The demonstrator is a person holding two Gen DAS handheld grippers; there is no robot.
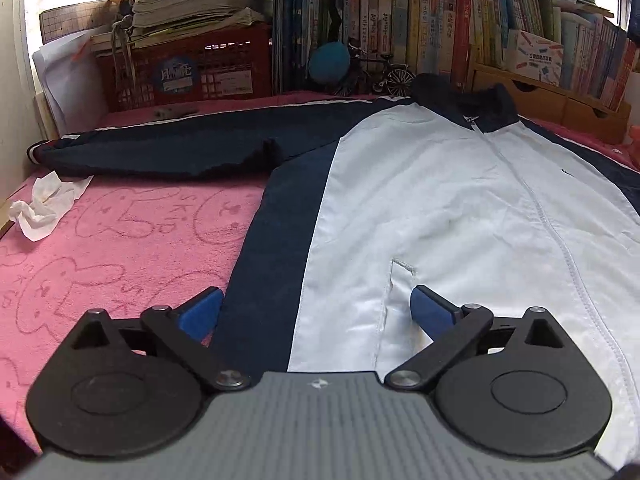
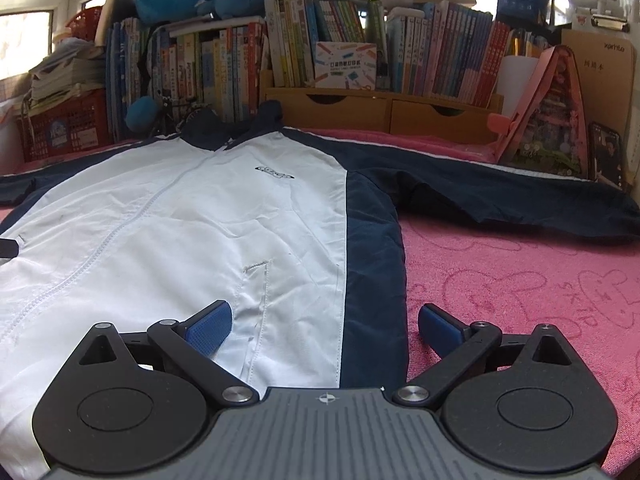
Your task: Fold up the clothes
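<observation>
A white and navy zip jacket (image 1: 440, 200) lies flat, front up, on a pink towel (image 1: 120, 240), collar away from me, both sleeves spread sideways. My left gripper (image 1: 316, 308) is open and empty, low over the jacket's left hem, straddling the navy side panel. In the right wrist view the same jacket (image 2: 200, 220) fills the left half. My right gripper (image 2: 324, 322) is open and empty, low over the right hem, straddling the navy side panel there. The left gripper's tip (image 2: 8, 248) shows at the far left edge.
A crumpled white tissue (image 1: 44, 208) lies on the towel left of the left sleeve. A red crate (image 1: 184, 72) with papers, rows of books (image 1: 420, 28), wooden drawers (image 2: 384, 112), a pink folder stand (image 2: 548, 120) and a small model bicycle (image 1: 384, 76) line the back.
</observation>
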